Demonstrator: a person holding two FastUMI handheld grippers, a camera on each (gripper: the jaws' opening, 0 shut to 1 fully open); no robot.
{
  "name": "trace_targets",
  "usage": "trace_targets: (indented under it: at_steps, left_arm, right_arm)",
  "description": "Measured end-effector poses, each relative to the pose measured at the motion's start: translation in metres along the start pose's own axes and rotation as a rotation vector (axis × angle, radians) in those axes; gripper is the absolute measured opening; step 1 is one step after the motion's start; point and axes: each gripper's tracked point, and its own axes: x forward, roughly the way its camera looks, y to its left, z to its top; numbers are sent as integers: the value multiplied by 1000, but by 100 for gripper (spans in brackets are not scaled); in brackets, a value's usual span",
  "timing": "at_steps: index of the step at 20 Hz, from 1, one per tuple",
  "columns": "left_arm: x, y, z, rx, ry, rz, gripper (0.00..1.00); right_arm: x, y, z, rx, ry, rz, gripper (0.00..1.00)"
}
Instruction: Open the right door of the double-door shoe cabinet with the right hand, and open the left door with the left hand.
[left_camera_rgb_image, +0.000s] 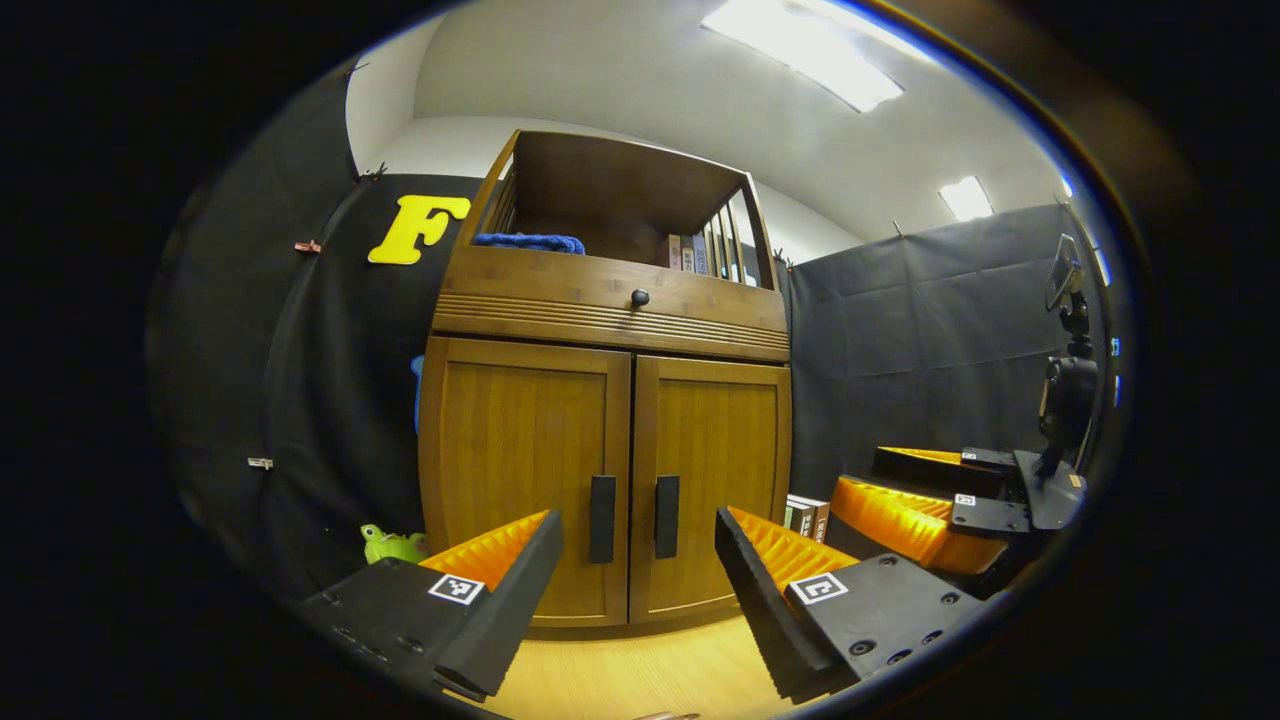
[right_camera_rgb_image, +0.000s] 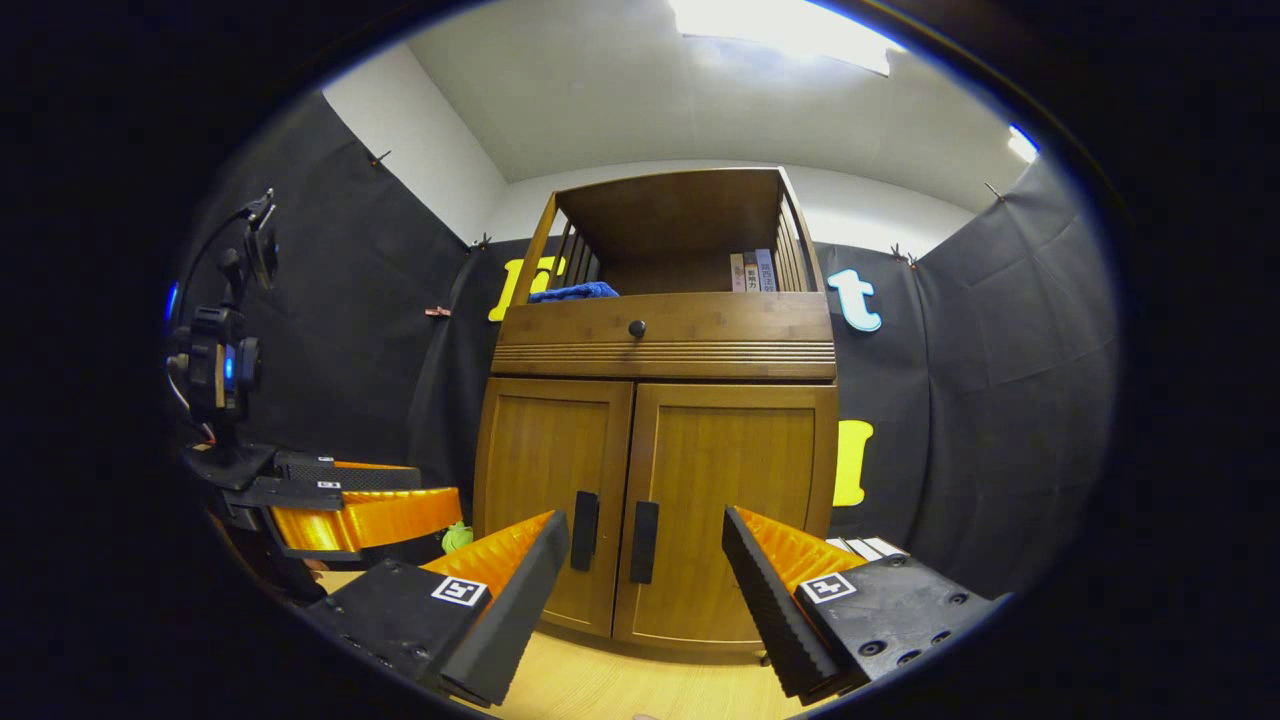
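Both doors of the shoe cabinet (right_camera_rgb_image: 660, 500) stood closed; right gripper (right_camera_rgb_image: 640, 585) and left gripper (left_camera_rgb_image: 640, 570) gaped empty. Rigid vertical right-door handle (right_camera_rgb_image: 644, 542) beside the centre seam looked graspable.

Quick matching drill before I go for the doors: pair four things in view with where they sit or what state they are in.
Things:
1. blue cloth
2. books
3. green toy
4. cabinet doors

Places or states:
A. on the floor, left of the cabinet
B. both shut
C. top shelf, left side
D. top shelf, right side, upright

Pairs: 1-C, 2-D, 3-A, 4-B

Both the left tool and the right tool are open, short of the handles.
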Motion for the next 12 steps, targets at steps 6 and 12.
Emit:
trace_targets:
  at_steps: [6,12]
  left_arm:
    - [-17,13,4,1,-11,28,95]
    - [-32,31,2,-2,-11,70,95]
  right_arm:
    - [22,6,-15,32,20,8,96]
    - [50,10,-23,7,7,-13,96]
